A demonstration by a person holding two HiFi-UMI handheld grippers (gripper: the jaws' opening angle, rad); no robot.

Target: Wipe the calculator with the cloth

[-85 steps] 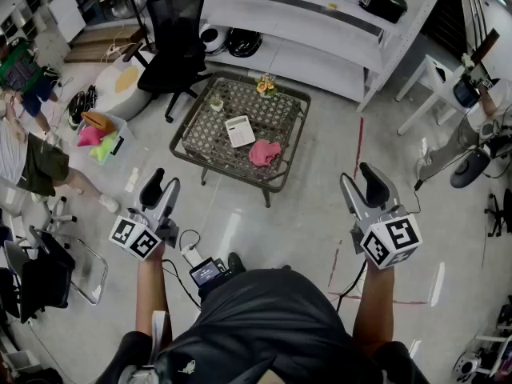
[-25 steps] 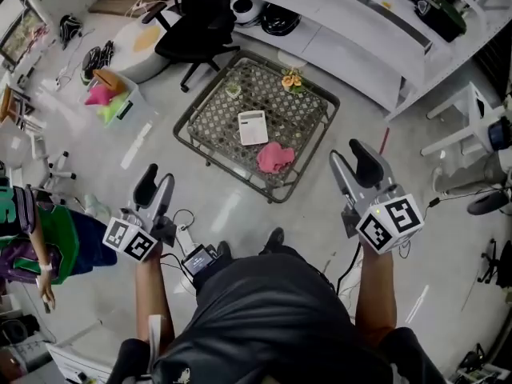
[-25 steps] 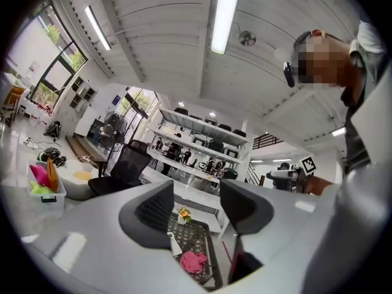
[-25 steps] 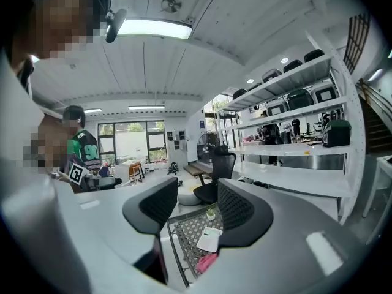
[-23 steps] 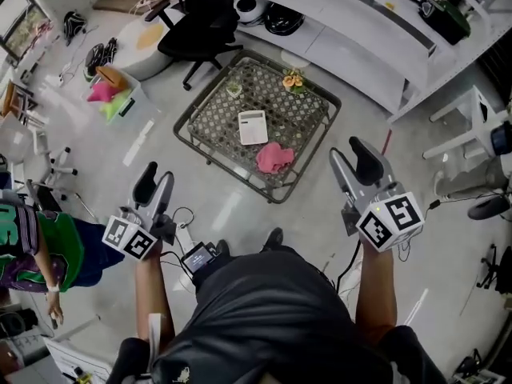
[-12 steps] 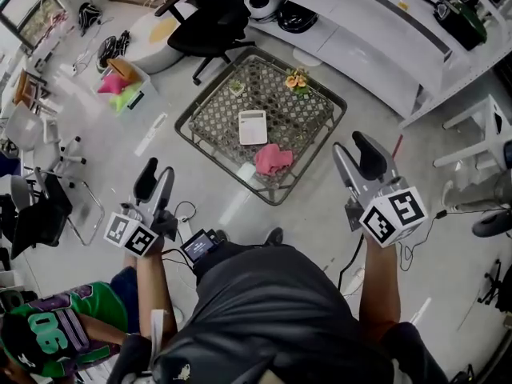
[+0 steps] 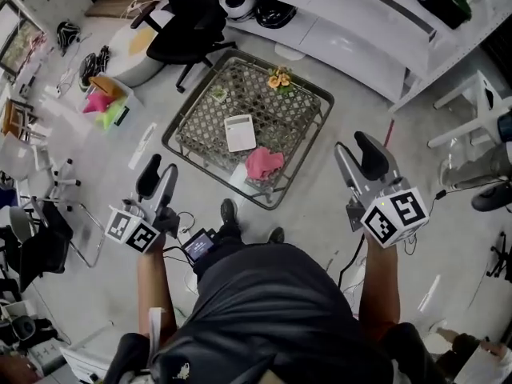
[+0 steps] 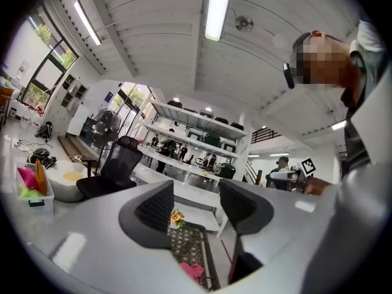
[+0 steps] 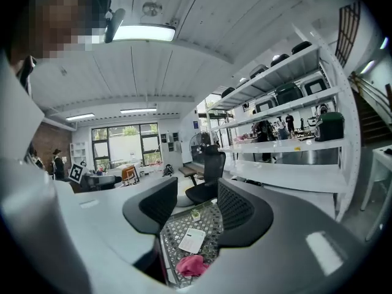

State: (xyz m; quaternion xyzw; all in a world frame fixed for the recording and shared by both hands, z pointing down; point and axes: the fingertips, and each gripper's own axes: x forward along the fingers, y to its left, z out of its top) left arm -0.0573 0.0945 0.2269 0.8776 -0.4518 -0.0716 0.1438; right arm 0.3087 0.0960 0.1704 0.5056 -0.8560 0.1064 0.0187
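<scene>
Held apart and empty: left claw at 8 o'clock, right claw at 4, both well short of the counter carrying calculator, pink cloth just beside at its 5.

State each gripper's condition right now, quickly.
Left gripper: open, holding nothing.
Right gripper: open, holding nothing.

You wear a dark grey top. At eight and four o'clock, your left gripper and right gripper are pale grey with black jaw pads. Each bears a black-and-white marker cube, with black cables trailing beneath.
</scene>
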